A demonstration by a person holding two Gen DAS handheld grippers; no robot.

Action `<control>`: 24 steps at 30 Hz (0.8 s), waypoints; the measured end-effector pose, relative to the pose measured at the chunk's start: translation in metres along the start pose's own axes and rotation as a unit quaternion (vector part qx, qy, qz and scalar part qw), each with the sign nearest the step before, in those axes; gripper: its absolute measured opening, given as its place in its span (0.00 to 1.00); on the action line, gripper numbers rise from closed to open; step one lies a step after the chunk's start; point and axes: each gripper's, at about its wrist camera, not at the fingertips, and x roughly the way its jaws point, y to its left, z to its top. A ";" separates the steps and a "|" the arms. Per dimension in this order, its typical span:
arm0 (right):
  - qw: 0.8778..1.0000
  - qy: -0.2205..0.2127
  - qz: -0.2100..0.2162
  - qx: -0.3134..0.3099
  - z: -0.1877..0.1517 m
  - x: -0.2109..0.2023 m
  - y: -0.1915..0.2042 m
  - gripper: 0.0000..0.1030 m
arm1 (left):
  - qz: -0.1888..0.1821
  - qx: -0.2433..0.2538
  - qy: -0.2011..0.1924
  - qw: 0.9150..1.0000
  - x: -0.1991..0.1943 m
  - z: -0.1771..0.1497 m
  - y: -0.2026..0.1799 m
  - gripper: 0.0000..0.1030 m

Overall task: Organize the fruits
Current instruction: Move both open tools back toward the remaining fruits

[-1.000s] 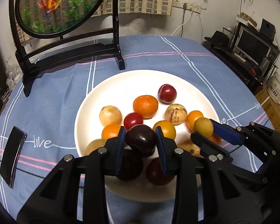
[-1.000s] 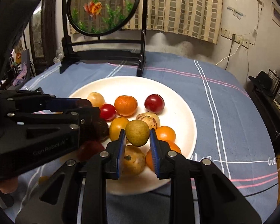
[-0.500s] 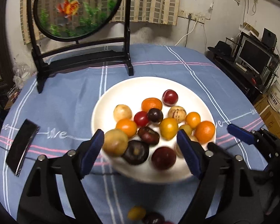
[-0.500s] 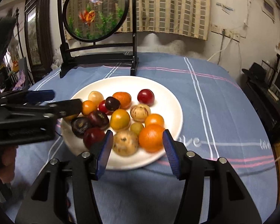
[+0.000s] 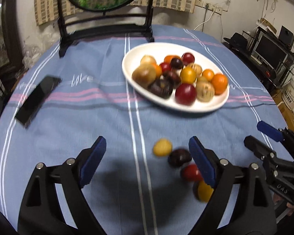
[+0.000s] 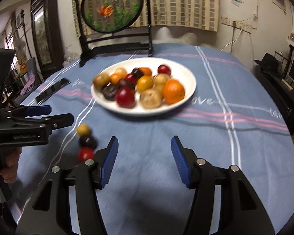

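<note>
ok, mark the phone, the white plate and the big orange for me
phone (image 5: 36,99), left wrist view, middle of its dark screen
white plate (image 6: 188,78), right wrist view, bare inner wall at the right
big orange (image 6: 173,91), right wrist view, middle of its peel

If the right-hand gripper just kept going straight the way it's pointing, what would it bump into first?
Probably just the blue tablecloth: the right gripper tilts downward, jaws open and empty, over bare cloth. The white plate of fruit lies farther ahead, though depth is hard to judge.
</note>
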 end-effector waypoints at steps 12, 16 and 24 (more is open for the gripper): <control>0.998 0.029 0.046 -0.023 -0.041 -0.012 0.037 0.56 | 0.016 -0.014 -0.003 1.000 -0.016 -0.041 0.023 0.87; 0.997 0.039 0.051 -0.033 -0.044 -0.010 0.048 0.56 | 0.036 -0.003 -0.007 0.999 -0.017 -0.049 0.025 0.87; 0.993 0.083 0.049 -0.064 -0.046 0.011 0.073 0.56 | 0.040 -0.015 0.000 0.999 -0.014 -0.059 0.039 0.88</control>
